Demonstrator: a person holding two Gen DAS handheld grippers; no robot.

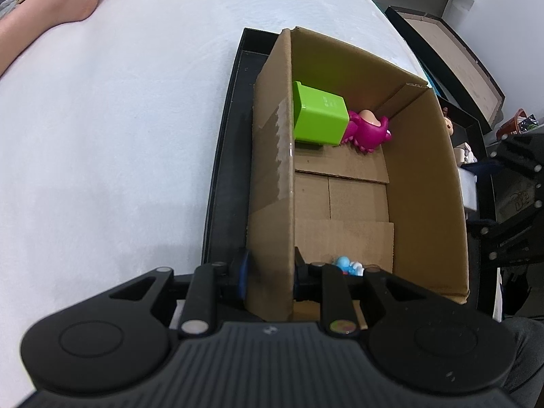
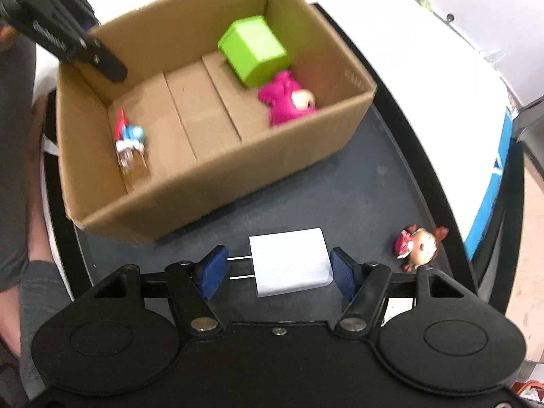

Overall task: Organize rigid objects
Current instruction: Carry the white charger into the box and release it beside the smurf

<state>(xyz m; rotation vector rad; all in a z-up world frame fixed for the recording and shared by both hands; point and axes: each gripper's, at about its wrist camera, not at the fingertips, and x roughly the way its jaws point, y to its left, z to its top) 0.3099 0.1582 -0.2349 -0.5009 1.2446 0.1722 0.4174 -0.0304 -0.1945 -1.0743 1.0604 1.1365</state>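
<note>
A cardboard box (image 1: 425, 183) (image 2: 210, 183) stands on a black tray (image 1: 227, 156) (image 2: 384, 183). Inside lie a green cube (image 1: 318, 117) (image 2: 253, 51), a pink figure (image 1: 369, 129) (image 2: 287, 102) and a small blue figure (image 1: 346, 265) (image 2: 131, 136). My left gripper (image 1: 270, 272) is shut on the box's near-left wall, one finger on each side. My right gripper (image 2: 278, 268) is open around a white plug adapter (image 2: 290, 267) on the tray, its pads apart from it. A small doll figure (image 2: 420, 248) lies to its right.
A white table (image 1: 119, 119) lies left of the tray. A person's arm (image 1: 51, 6) rests at its far left. Another dark tray with cardboard (image 1: 452, 64) stands at the back right. The person's leg (image 2: 17, 176) is beside the box.
</note>
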